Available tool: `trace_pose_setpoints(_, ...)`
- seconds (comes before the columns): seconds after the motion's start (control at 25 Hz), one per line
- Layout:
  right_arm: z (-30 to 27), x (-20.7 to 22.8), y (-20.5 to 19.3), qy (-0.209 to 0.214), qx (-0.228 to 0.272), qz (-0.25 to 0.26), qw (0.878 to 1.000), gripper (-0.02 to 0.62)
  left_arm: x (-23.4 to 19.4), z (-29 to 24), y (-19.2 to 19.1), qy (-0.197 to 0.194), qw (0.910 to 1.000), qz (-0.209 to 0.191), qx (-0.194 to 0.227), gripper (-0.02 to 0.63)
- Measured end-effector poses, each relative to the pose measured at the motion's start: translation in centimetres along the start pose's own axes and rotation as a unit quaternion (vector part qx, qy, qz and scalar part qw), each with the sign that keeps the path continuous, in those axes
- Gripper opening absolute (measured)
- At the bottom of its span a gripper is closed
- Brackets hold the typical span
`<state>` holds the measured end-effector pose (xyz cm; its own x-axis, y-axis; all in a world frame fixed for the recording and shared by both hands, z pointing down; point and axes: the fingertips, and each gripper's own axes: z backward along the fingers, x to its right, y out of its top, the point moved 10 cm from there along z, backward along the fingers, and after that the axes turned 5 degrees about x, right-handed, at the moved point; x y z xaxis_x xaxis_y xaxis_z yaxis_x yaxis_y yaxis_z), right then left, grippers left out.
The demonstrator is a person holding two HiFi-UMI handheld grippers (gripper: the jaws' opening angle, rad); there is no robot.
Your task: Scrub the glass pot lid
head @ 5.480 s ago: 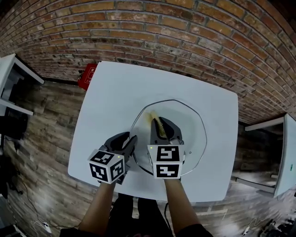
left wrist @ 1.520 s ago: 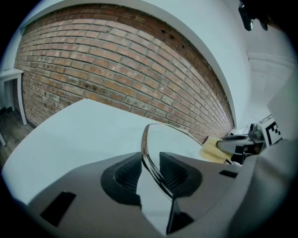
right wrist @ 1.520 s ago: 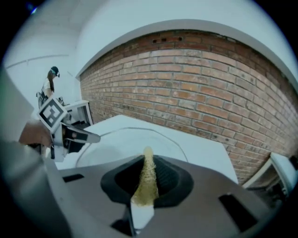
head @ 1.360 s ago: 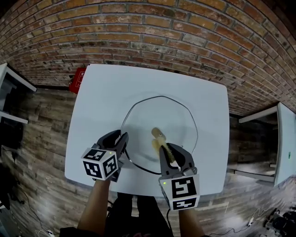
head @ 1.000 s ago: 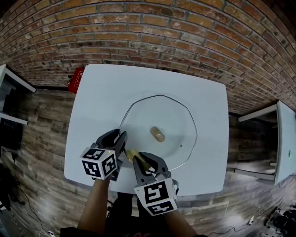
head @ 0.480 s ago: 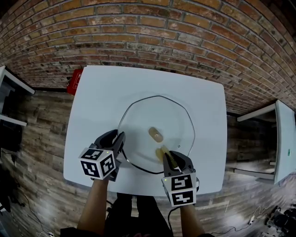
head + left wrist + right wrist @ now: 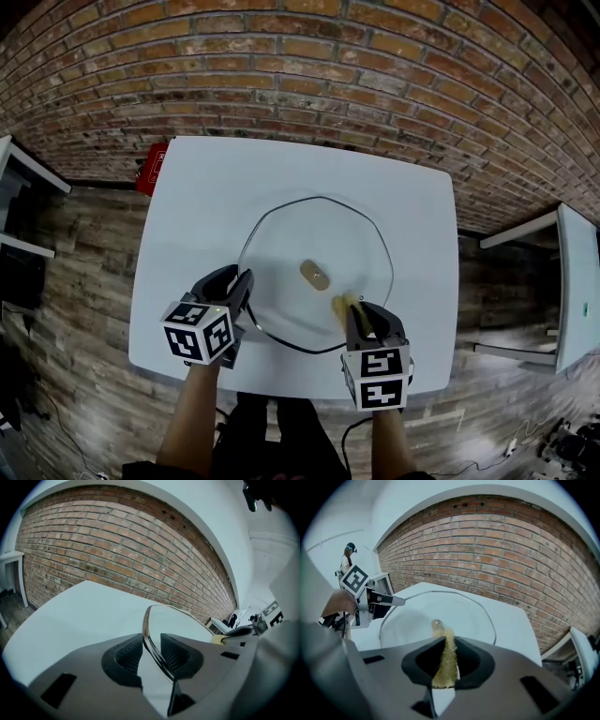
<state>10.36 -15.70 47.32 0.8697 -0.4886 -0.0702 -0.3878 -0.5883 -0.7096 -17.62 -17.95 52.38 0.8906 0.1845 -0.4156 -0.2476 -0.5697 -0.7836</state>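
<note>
Lid (image 7: 281, 246) lies on the table (image 7: 206, 187) just ahead of both tongs. Your left tongs (image 7: 244, 284) pinch its near rim, likely to stop it sliding, while your right tongs (image 7: 364, 313) grip the sponge (image 7: 343, 305), tip on the glass.

**You are holding both grippers low in front of you, each one gripping.**
Your left gripper (image 7: 241, 284) is pointing forward and down, its jaws clamping the lid (image 7: 281, 339) at its rim. Your right gripper (image 7: 359, 313) is tilting down more steeply, its jaws pinching a sponge (image 7: 341, 304).
</note>
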Motion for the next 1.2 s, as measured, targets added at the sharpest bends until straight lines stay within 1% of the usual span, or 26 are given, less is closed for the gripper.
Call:
trace_pose_setpoints(0.28, 0.3, 0.1, -0.2, -0.003, 0.033, -0.011, 0.999, 0.058, -0.2, 0.4, 0.5, 0.001, 0.9995, -0.012, 0.029, 0.123)
trace_pose_setpoints(0.48, 0.8, -0.1, 0.0, -0.011, 0.065, -0.013, 0.998, 0.058, -0.1, 1.6, 1.4, 0.008, 0.9979, -0.046, 0.044, 0.123)
trace_pose_setpoints(0.64, 1.3, 0.0, 0.4, -0.023, 0.095, -0.016, 0.995, 0.058, 0.5, 2.5, 2.2, 0.005, 0.9950, -0.062, 0.078, 0.123)
trace_pose_setpoints(0.76, 1.9, 0.1, 0.8, -0.027, 0.125, -0.020, 0.992, 0.058, 1.2, 3.2, 3.0, 0.006, 0.9911, -0.085, 0.102, 0.118)
trace_pose_setpoints(0.88, 2.7, 0.2, 1.4, -0.037, 0.156, -0.025, 0.987, 0.058, 2.1, 3.8, 3.6, 0.004, 0.9877, -0.110, 0.112, 0.114)
trace_pose_setpoints(1.04, 3.9, 0.3, 2.3, -0.044, 0.188, -0.030, 0.981, 0.058, 3.3, 4.6, 4.2, 0.001, 0.9850, -0.123, 0.121, 0.114)
trace_pose_setpoints(1.2, 5.5, 0.2, 3.5, -0.045, 0.223, -0.031, 0.973, 0.058, 4.9, 5.7, 5.3, -0.002, 0.9802, -0.144, 0.135, 0.102)
